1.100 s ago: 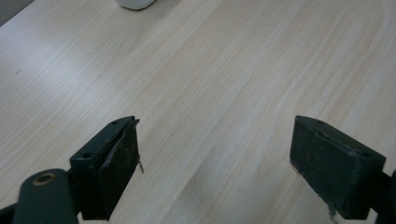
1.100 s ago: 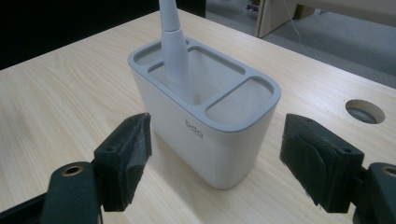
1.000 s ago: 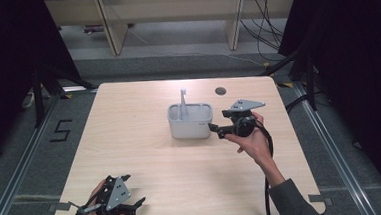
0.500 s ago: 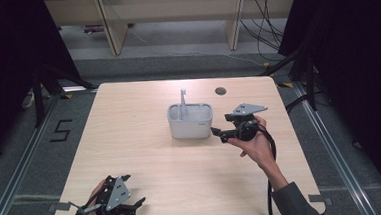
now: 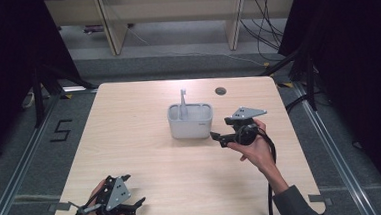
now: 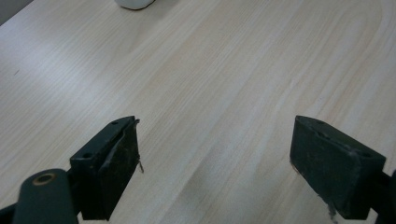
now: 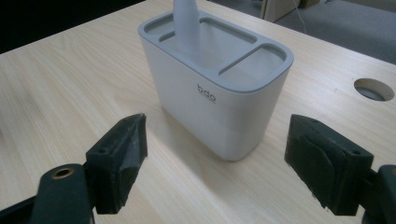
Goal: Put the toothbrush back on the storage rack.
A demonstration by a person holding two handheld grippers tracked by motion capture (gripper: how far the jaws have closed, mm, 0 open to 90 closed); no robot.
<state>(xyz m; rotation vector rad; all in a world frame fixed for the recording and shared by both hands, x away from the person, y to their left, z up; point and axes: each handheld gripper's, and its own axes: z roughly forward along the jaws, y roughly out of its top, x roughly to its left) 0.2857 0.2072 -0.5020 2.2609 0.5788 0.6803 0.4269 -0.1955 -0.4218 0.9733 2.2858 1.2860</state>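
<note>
On pale wood table (image 5: 146, 155), white caddy (image 5: 190, 121).

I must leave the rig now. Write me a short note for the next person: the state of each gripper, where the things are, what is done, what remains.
Right gripper: open, empty, beside the white holder, jaws facing it, not touching.
Left gripper: open, empty, low over the bare table at the near left corner.
Holder: upright mid-table, a white toothbrush-like handle standing in one compartment.
Done: nothing gripped yet.
Left: probably close the right gripper on the holder or the handle.
</note>
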